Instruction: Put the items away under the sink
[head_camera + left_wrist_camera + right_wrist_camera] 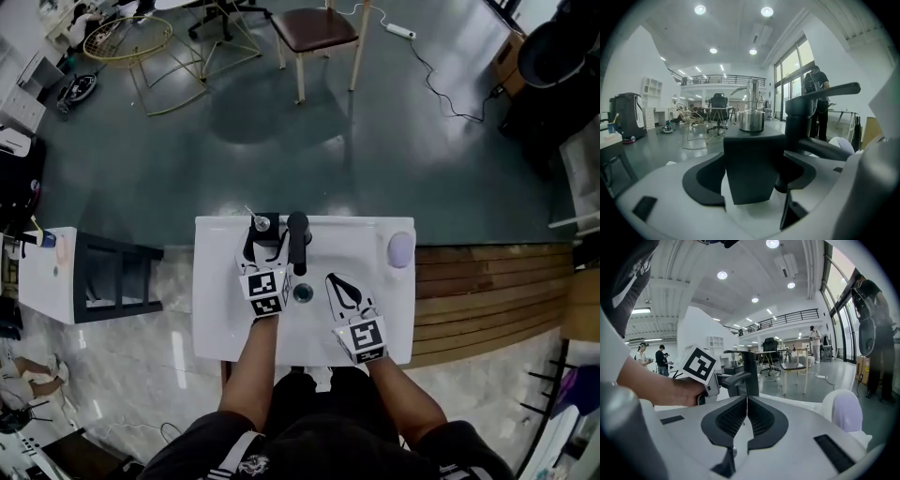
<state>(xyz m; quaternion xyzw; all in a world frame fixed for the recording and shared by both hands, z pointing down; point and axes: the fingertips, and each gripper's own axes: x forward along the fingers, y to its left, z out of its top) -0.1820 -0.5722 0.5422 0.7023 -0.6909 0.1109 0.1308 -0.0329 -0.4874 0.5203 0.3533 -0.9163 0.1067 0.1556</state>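
My left gripper (265, 246) is shut on a black container (266, 236) with a silver metal top (260, 223), held at the back of the white sink (216, 309), just left of the black faucet (297, 239). In the left gripper view the black container (752, 166) fills the space between the jaws, its silver top (751, 115) rising behind it and the faucet (801, 122) close on the right. My right gripper (335, 281) is shut and empty over the basin, right of the drain (303, 293). Its jaws (746, 399) meet edge to edge, pointing at the faucet (749, 373).
A pale lilac rounded object (400, 248) sits on the sink's back right corner, also visible as the lilac object (847, 413). A black shelf unit (117, 277) stands left of the sink, wooden boards (487, 291) lie right. A chair (314, 28) stands farther off.
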